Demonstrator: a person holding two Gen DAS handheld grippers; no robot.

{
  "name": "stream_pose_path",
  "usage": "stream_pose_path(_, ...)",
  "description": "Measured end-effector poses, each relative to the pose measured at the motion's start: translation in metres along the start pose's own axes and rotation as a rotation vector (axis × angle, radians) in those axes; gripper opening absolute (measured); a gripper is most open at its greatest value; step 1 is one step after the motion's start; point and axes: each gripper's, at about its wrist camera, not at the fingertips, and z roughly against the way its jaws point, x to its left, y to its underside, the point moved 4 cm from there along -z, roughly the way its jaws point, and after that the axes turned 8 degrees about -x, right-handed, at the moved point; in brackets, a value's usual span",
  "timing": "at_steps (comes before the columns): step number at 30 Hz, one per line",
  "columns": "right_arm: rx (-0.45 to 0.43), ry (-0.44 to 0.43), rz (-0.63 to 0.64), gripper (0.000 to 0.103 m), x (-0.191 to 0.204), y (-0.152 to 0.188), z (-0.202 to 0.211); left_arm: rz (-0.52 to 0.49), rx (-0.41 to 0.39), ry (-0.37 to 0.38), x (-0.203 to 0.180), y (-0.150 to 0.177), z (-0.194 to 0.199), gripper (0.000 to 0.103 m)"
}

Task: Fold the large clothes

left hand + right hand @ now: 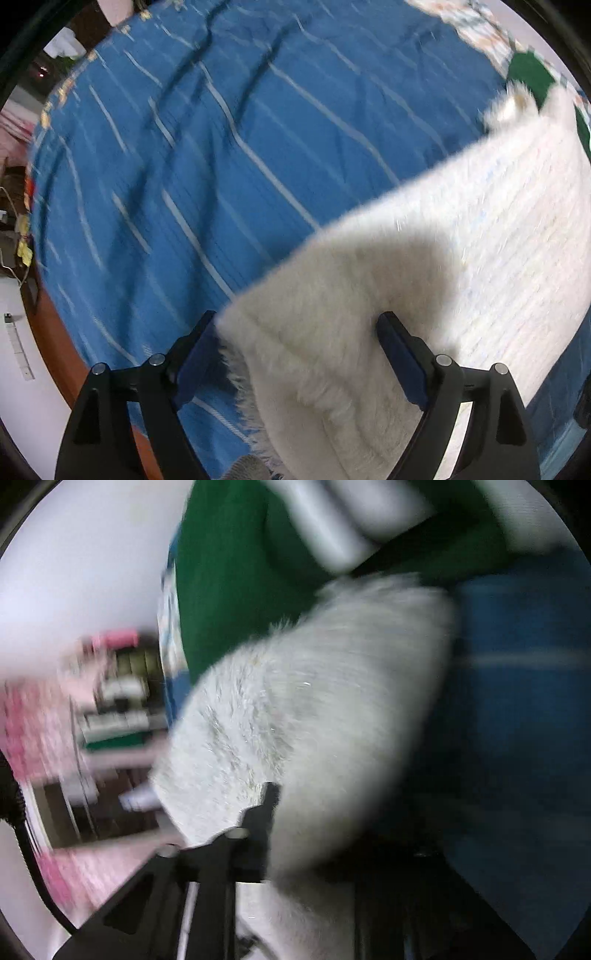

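A large white fluffy garment [424,266] hangs stretched above a bed with a blue striped sheet [207,147]. My left gripper [299,332] has its fingers wide apart with a corner of the white garment lying between and over them; the fingers do not pinch it. In the blurred right wrist view the white garment [295,709] drapes over my right gripper [295,805]. Only the left finger [266,812] shows; the other is hidden under the fabric.
A green cloth [528,74] lies at the far right of the bed and fills the top of the right wrist view [240,561]. The bed's wooden edge [55,339] and white floor are at the left. Pink items and shelves [74,709] stand blurred at the left.
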Motion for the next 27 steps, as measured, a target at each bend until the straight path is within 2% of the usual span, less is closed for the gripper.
stream_pose_path(3, -0.099, -0.023, -0.133, 0.006, -0.029, 0.03, 0.066, 0.026, -0.051, -0.021, 0.012, -0.014, 0.023, 0.087)
stream_pose_path(8, -0.163, 0.093, -0.26, 0.005, -0.09, 0.103, 0.174, 0.07, -0.07, -0.026, 0.025, -0.017, 0.051, 0.087)
stream_pose_path(11, -0.137, 0.204, -0.308, 0.005, -0.12, 0.157, 0.22, 0.052, -0.059, -0.024, 0.018, -0.005, 0.057, 0.087)
stream_pose_path(12, -0.11, 0.266, -0.3, 0.006, -0.128, 0.175, 0.233, 0.044, -0.053, -0.024, 0.014, -0.002, 0.057, 0.087)
stream_pose_path(14, -0.048, 0.335, -0.29, 0.007, -0.141, 0.196, 0.243, 0.033, -0.026, 0.01, -0.001, 0.0, 0.05, 0.087)
stream_pose_path(16, -0.001, 0.433, -0.251, 0.02, -0.148, 0.203, 0.252, 0.031, -0.013, 0.046, -0.011, 0.002, 0.045, 0.086)
stream_pose_path(17, 0.002, 0.448, -0.233, 0.024, -0.148, 0.204, 0.257, 0.026, -0.013, 0.069, -0.022, -0.001, 0.039, 0.086)
stream_pose_path(18, -0.006, 0.457, -0.212, 0.031, -0.147, 0.205, 0.262, 0.014, -0.011, 0.087, -0.034, -0.006, 0.033, 0.086)
stream_pose_path(19, -0.022, 0.463, -0.191, 0.044, -0.143, 0.203, 0.269, -0.004, -0.013, 0.115, -0.046, -0.012, 0.028, 0.086)
stream_pose_path(21, -0.061, 0.463, -0.135, 0.056, -0.131, 0.199, 0.282, -0.058, -0.015, 0.13, -0.072, -0.023, 0.015, 0.086)
stream_pose_path(23, -0.091, 0.473, -0.072, 0.057, -0.115, 0.193, 0.288, -0.101, -0.014, 0.136, -0.092, -0.033, -0.002, 0.086)
stream_pose_path(25, -0.104, 0.486, 0.013, 0.064, -0.098, 0.181, 0.292, -0.147, -0.018, 0.111, -0.109, -0.041, -0.017, 0.082)
stream_pose_path(26, -0.107, 0.486, 0.064, 0.066, -0.088, 0.172, 0.289, -0.17, -0.046, 0.107, -0.115, -0.045, -0.019, 0.074)
stream_pose_path(27, -0.108, 0.482, 0.103, 0.069, -0.077, 0.164, 0.285, -0.186, -0.076, 0.1, -0.115, -0.049, -0.017, 0.027)
